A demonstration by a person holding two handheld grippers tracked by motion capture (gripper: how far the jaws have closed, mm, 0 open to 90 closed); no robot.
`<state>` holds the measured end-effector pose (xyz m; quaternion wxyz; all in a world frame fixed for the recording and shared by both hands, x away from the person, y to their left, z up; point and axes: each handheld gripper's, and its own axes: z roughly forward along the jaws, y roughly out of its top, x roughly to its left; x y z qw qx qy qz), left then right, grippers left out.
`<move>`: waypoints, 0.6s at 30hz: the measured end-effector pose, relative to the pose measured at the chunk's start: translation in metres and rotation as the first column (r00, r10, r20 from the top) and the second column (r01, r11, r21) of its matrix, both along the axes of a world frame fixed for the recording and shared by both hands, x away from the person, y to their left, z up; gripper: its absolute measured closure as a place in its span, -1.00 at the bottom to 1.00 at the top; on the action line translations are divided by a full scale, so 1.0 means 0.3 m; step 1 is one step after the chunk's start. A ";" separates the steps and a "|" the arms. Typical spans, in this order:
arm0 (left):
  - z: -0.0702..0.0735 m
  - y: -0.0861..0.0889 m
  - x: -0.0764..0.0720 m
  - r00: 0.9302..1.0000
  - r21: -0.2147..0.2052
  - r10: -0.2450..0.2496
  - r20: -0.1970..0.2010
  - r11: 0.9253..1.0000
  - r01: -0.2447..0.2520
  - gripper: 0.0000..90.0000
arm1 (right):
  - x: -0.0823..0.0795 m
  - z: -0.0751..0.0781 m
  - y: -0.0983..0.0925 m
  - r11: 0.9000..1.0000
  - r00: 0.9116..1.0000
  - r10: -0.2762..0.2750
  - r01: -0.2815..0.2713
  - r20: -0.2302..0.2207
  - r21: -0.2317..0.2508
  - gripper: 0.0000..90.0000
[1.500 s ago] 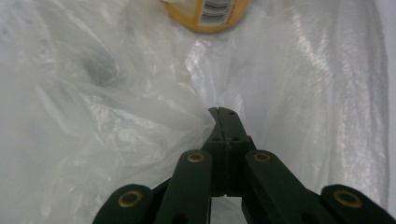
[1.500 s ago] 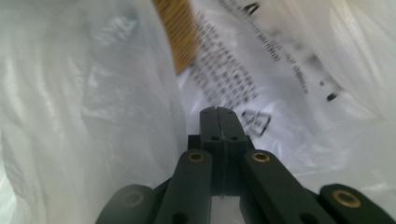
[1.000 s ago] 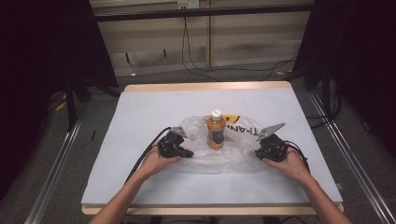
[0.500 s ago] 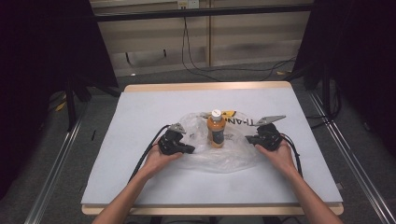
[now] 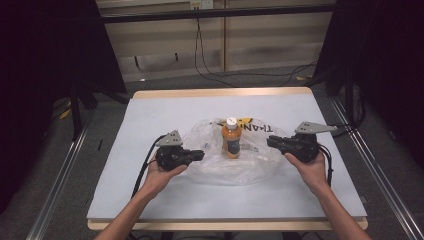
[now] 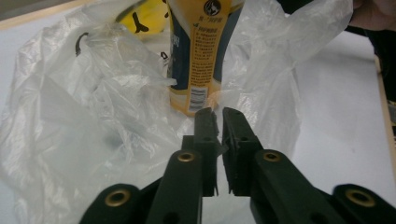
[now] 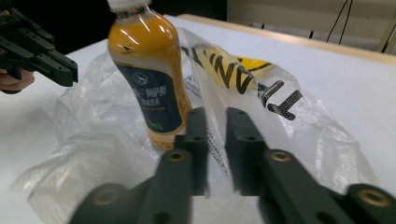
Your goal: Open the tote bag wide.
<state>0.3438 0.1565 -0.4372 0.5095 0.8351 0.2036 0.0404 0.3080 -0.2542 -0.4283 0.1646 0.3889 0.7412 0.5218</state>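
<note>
Orange drink bottle standing on a plastic bag, mid-tabletop

The bottle [image 5: 230, 137] stands upright on the clear plastic bag [image 5: 227, 165]; left gripper [image 5: 199, 155] and right gripper [image 5: 270, 141] flank it, jaws just opening, slightly parted, grasping nothing.

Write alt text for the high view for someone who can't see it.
An orange drink bottle stands upright on a crumpled clear plastic bag on a white table, between the left gripper and right gripper, both pointing inward.
</note>
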 end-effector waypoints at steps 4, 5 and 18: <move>-0.004 0.033 -0.033 0.999 -0.031 0.033 0.013 0.999 -0.032 0.48 | -0.047 0.001 -0.014 0.999 0.999 -0.031 0.031 0.038 0.010 0.00; -0.002 0.040 -0.041 0.999 -0.030 0.039 0.023 0.999 -0.038 0.44 | -0.058 0.003 -0.015 0.999 0.998 -0.040 0.039 0.048 0.004 -0.11; -0.013 0.180 -0.168 0.969 -0.106 0.221 0.110 0.972 -0.209 -0.76 | -0.189 0.028 -0.087 0.987 0.983 -0.156 0.151 0.101 0.050 -0.83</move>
